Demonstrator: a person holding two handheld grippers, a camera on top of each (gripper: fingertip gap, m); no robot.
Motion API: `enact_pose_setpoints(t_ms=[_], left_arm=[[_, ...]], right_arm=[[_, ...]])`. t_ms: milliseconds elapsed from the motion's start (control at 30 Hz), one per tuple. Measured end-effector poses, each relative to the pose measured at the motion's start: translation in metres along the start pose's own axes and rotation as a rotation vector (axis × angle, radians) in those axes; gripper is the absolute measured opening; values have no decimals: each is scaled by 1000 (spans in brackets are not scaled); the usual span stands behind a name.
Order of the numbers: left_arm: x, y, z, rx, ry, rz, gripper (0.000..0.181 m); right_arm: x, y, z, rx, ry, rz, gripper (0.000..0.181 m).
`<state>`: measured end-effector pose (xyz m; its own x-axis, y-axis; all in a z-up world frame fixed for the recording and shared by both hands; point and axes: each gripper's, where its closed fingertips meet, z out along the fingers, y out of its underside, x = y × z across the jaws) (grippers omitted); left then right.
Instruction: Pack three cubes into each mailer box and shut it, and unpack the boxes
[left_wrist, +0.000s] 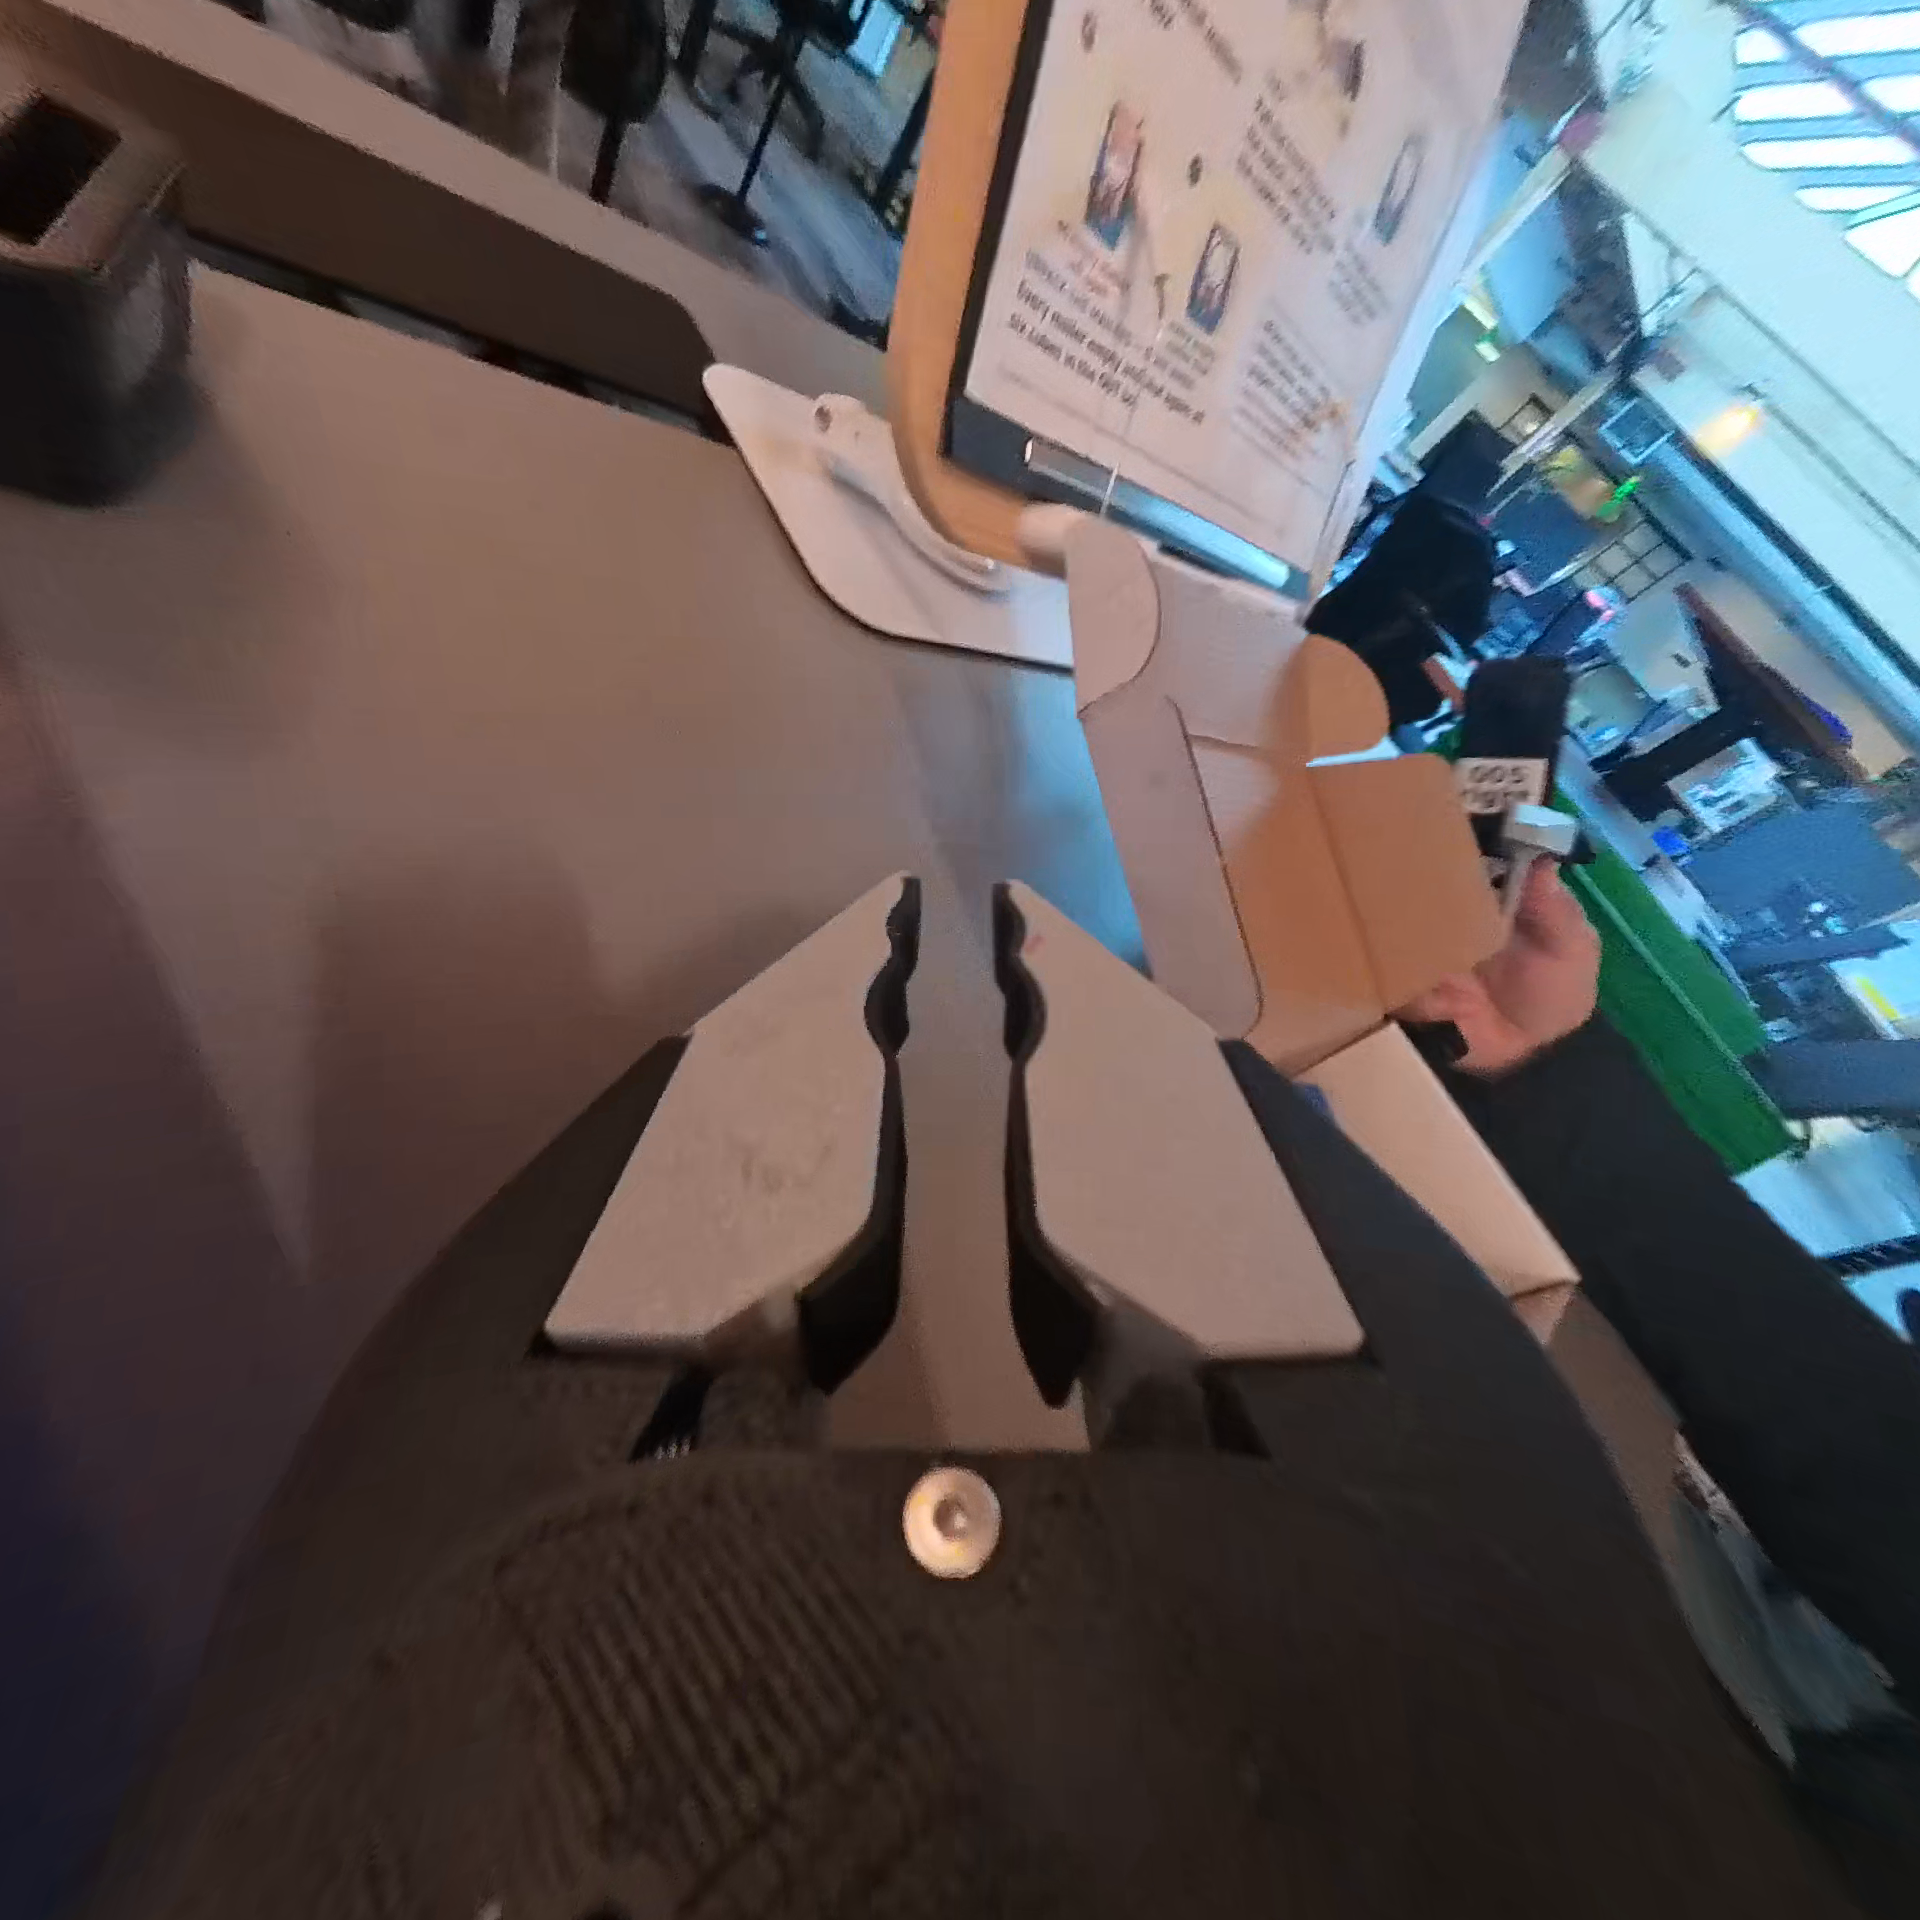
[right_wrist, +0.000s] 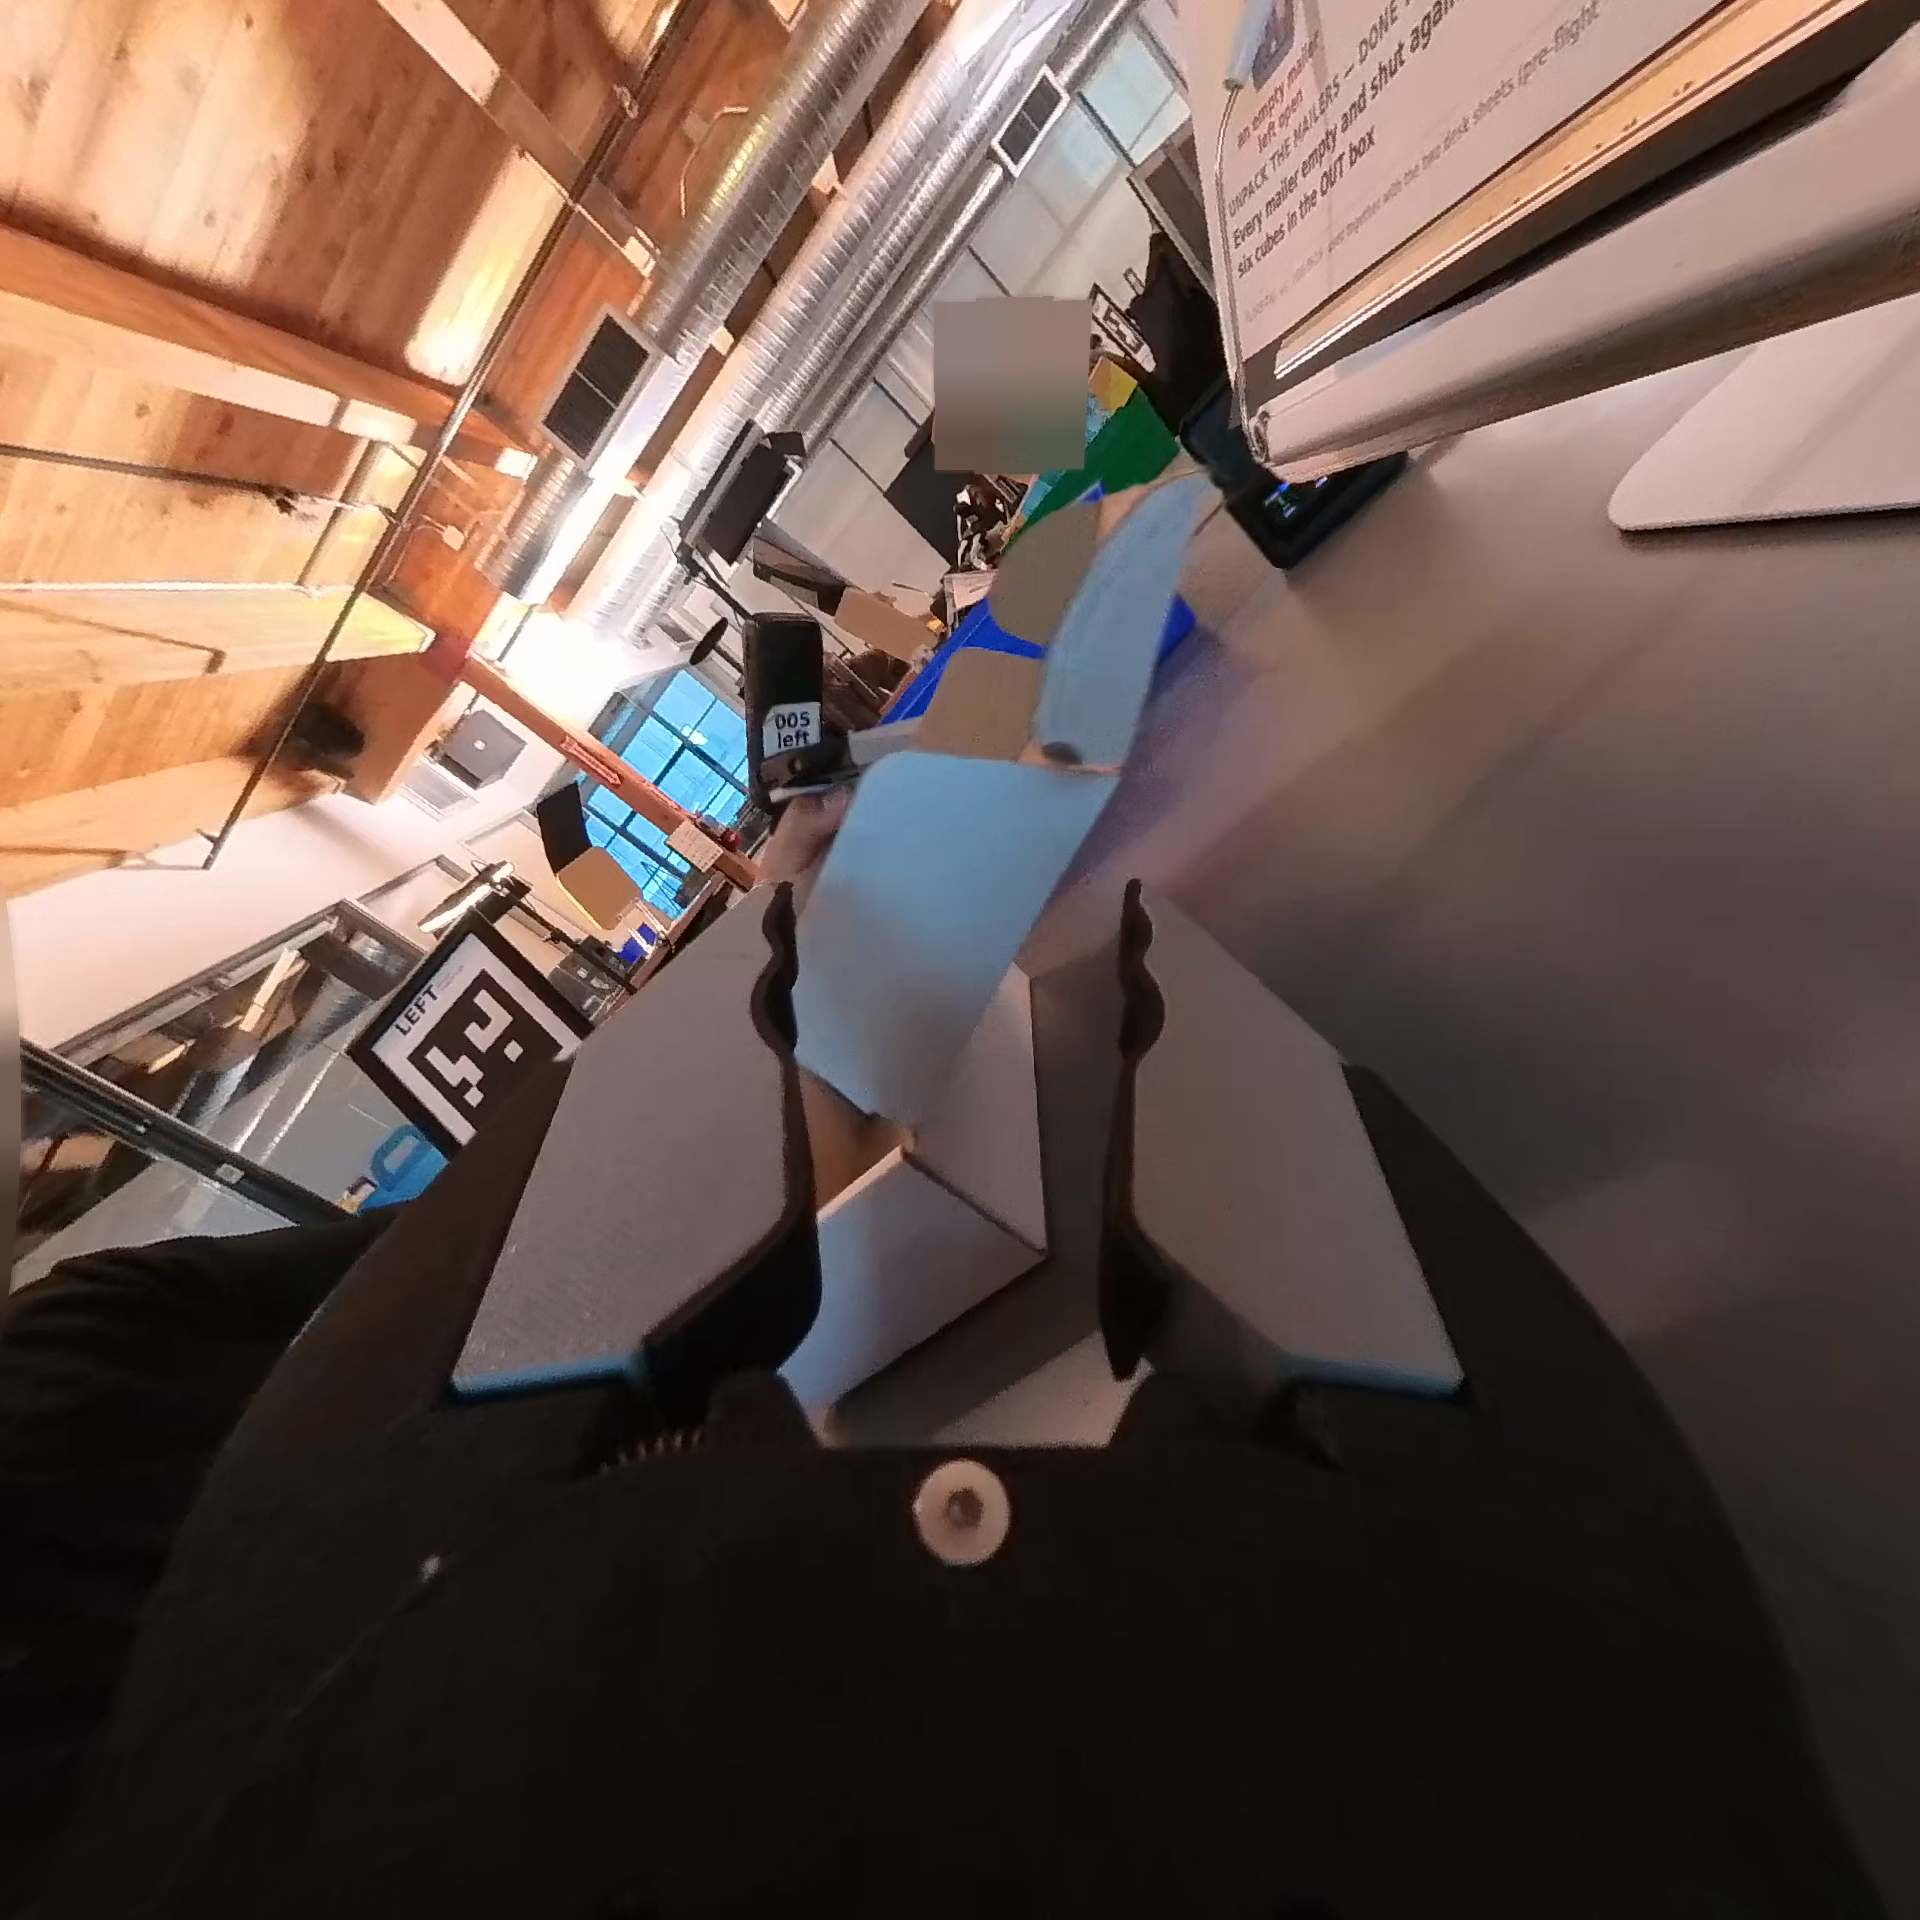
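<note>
- the step in hand looks like work on an open mailer box (left_wrist: 1340, 862); whether it is being packed or unpacked cannot be told, since no cubes show in either view.
- the left tool (left_wrist: 956, 894) hovers over the bare grey tabletop (left_wrist: 468, 727), its two fingers a narrow gap apart with nothing between them: released, just left of the box.
- the right tool (right_wrist: 956, 914) is spread wide, with the white box wall (right_wrist: 966, 1174) seen between its fingers; whether they touch the card cannot be told, and nothing is clearly gripped.
- the box sits at the tabletop's right side in front of a monitor stand (left_wrist: 935, 520); its lid (left_wrist: 1174, 831) stands raised, with rounded tuck flaps.
- it is thin corrugated card, white outside and brown inside, creased along fold lines; it will likely flex if pinched hard.
- in the left wrist view a hand (left_wrist: 1517, 987) shows behind the lid, at the far side of the box.
- the next move probably calls for steadying the lid with one tool while the other reaches inside or folds the flaps down.
</note>
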<state>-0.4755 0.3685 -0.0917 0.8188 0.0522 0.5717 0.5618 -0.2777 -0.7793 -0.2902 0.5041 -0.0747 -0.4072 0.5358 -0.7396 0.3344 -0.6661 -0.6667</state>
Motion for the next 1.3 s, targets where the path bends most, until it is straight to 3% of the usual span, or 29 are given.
enact_pose_setpoints(t_ms=[100, 233, 333, 467, 600, 800, 1033, 1300], left_arm=[[7, -2, -1, -16, 76, -16, 21], [18, 19, 8, -180, 167, 1, 36], [41, 27, 11, -233, 302, 55, 33], [53, 23, 17, -228, 364, 54, 32], [75, 29, 13, -244, 479, 104, 6], [86, 36, 13, -249, 495, 157, 8], [81, 30, 22, -124, 400, 301, 5], [84, 42, 22, -170, 422, 304, 0]], right_arm=[[1, -2, -1, 10, 1, 7, 61], [2, 2, 3, -12, 1, 7, 61], [0, 9, 9, -47, -5, 0, 62], [-4, 14, 12, -67, -18, -5, 62], [-9, 15, 13, -70, -52, 8, 58], [-14, 17, 18, -90, -91, 8, 57], [-19, 15, 22, -82, -95, -30, 56], [-25, 16, 24, -90, -73, -108, 56]])
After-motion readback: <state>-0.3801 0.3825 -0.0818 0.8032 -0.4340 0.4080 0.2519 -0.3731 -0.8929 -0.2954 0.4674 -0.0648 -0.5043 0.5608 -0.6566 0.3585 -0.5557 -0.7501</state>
